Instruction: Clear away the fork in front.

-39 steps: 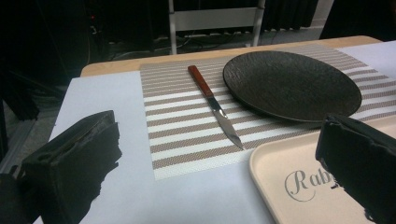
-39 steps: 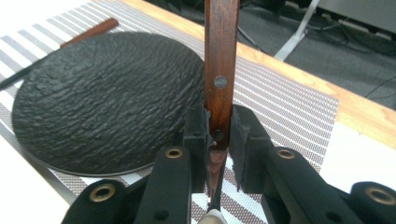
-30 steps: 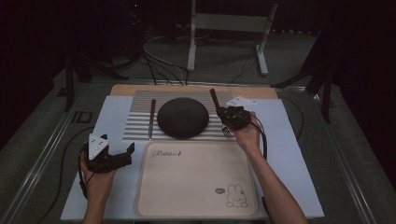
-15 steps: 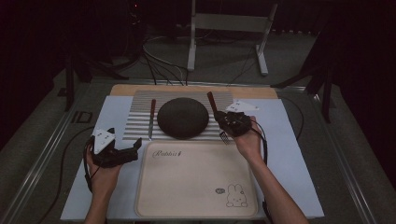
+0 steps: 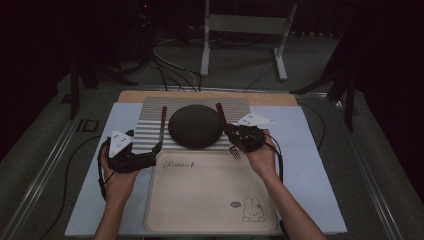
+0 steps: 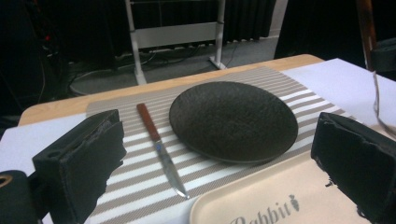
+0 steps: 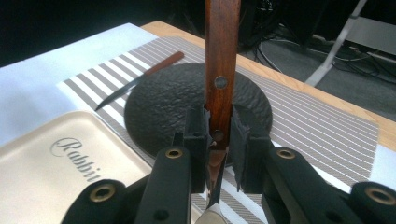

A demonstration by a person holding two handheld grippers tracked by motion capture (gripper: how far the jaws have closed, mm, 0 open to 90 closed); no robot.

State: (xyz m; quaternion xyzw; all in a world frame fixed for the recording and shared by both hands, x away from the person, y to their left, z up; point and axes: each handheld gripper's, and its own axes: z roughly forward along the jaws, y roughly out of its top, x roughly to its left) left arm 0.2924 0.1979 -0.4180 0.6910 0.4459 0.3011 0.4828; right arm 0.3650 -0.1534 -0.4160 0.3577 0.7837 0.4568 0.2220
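Cutlery is the work here, on a counter (image 5: 310,165) covered by a pale cloth. At the left, the left gripper (image 5: 150,156) hovers over the near corner of the striped grey-and-white placemat (image 5: 145,130) with its fingers (image 6: 88,158) spread wide and empty. Just ahead of them lies the wooden-handled steel table knife (image 6: 161,150), flat on the mat beside the round, dark, rough-textured plate (image 6: 233,120), its tip close to the cream plastic tray printed with a rabbit (image 5: 210,195). In the middle sits the plate, untouched. At the right, the right gripper (image 7: 219,140) has its fingers (image 7: 196,133) clenched on the wooden-handled steel fork (image 7: 220,70), gripping the handle near its lower rivet; the handle rises upright while the tines hang down over the tray's far right corner. The fork looks light and stiff, with smooth varnished wood that may slip or pivot, so a hold on the flat handle sides near the neck seems soundest.
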